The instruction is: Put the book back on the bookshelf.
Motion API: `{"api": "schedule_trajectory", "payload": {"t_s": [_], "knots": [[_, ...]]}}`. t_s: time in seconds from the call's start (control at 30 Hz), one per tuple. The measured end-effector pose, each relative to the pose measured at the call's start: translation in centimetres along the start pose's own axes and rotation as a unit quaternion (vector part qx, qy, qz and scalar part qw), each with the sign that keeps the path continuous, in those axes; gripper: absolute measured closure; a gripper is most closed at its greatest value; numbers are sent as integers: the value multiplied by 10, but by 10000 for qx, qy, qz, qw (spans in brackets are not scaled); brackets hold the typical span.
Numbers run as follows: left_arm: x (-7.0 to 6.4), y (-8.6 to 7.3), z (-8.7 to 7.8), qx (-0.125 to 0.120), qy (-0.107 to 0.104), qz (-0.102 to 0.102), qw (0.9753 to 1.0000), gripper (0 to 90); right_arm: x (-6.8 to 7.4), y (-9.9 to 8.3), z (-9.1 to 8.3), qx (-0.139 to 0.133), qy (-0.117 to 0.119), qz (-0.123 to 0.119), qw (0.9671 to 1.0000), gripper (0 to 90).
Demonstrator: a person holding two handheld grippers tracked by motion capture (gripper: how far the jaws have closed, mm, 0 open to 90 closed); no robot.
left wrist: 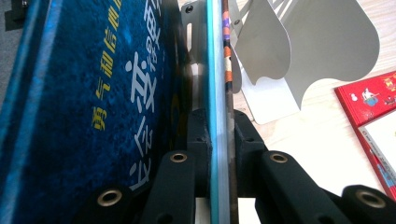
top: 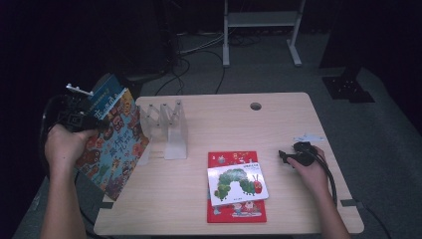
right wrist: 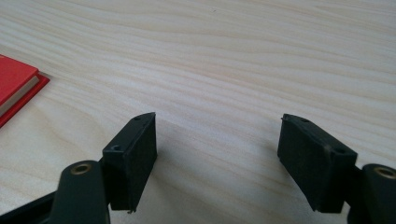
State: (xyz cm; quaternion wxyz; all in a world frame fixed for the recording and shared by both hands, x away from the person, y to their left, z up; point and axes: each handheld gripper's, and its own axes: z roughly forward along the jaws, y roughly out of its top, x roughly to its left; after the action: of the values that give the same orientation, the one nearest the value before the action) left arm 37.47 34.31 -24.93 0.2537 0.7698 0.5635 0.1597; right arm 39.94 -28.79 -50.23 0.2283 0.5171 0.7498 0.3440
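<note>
High view: your left gripper sits at 9 o'clock, off the table's left edge, holding up a colourful picture book with a blue book behind it, both tilted. Just right of them, at about 10 o'clock on the table, stands a clear rack of dividers. At 6 o'clock a red book lies flat with a white caterpillar book on top. At 4 o'clock your right gripper rests on the table, pointing toward 9 o'clock, well apart from the red book.

Left gripper view gives what the high one can't: your jaws pinch the picture book's thin edge dead between them, pads pressed on both faces; the blue book's cover lies outside the left jaw, so you grip one book, not two. The rack's dividers show at 1 o'clock.

Right gripper view: your jaws are spread wide over bare wood, nothing between them; the red book's corner shows at 9 o'clock.
</note>
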Motion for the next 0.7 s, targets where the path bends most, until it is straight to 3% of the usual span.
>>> {"api": "schedule_trajectory", "payload": {"t_s": [0.27, 0.37, 0.47, 0.7], "knots": [[-2, 9, -32, -321, 59, 146, 9994, 800, 0, 0, 0, 1, -1, -7, 10000, 273], [-6, 12, -44, -469, -37, 228, 9986, 854, 0, 0, 0, 5, 10, -17, 10000, 272], [-10, 14, -46, -457, -142, 317, 9984, 896, 1, 0, 0, 9, 27, -10, 10000, 272], [-20, 12, -32, -401, -427, 548, 9968, 891, 1, 0, 0, 8, 28, -14, 10000, 271]]}}
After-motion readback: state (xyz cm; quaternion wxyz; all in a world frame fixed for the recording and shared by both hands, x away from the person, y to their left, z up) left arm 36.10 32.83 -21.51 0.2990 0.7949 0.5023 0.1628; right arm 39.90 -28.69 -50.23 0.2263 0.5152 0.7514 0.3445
